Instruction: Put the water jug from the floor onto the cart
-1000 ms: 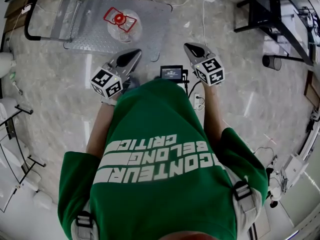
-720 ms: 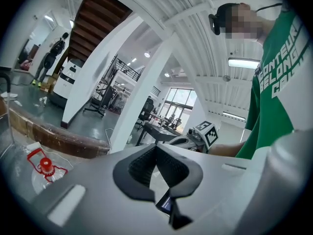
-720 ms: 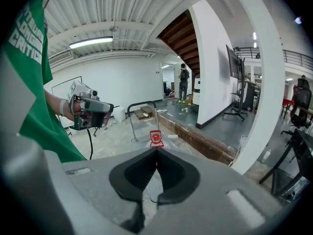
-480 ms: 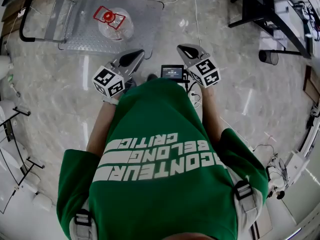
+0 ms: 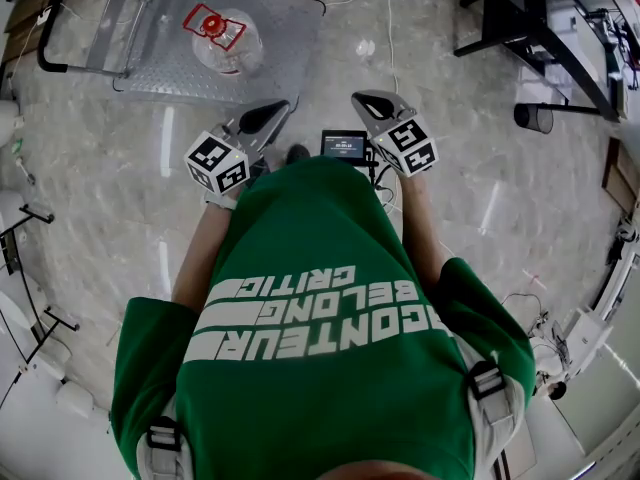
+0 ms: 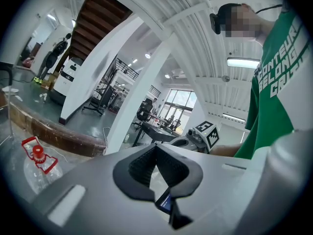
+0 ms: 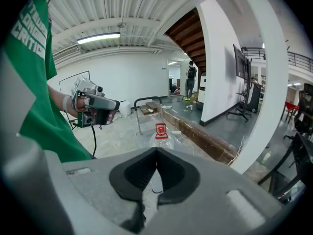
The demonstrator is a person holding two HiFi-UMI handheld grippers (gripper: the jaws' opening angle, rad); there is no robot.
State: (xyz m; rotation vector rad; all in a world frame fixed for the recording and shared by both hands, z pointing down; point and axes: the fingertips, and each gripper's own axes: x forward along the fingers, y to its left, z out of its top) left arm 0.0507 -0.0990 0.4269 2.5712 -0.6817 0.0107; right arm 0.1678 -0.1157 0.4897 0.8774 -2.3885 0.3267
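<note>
Head view: "BELONG" across green shirt (image 5: 320, 258); left gripper (image 5: 278, 108), right gripper (image 5: 362, 99) clenched, empty

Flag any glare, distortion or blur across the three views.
Head view: fisheye bends the room's edges, light streaks glare on the floor, jug sharp. Left gripper view: dark rounded corners, jug near the left edge. Right gripper view: same vignette, ceiling lamp bright.

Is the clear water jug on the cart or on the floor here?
On the cart: the clear plastic water jug with a red cap stands upright on the deck of the grey metal platform cart, within its edges.
</note>
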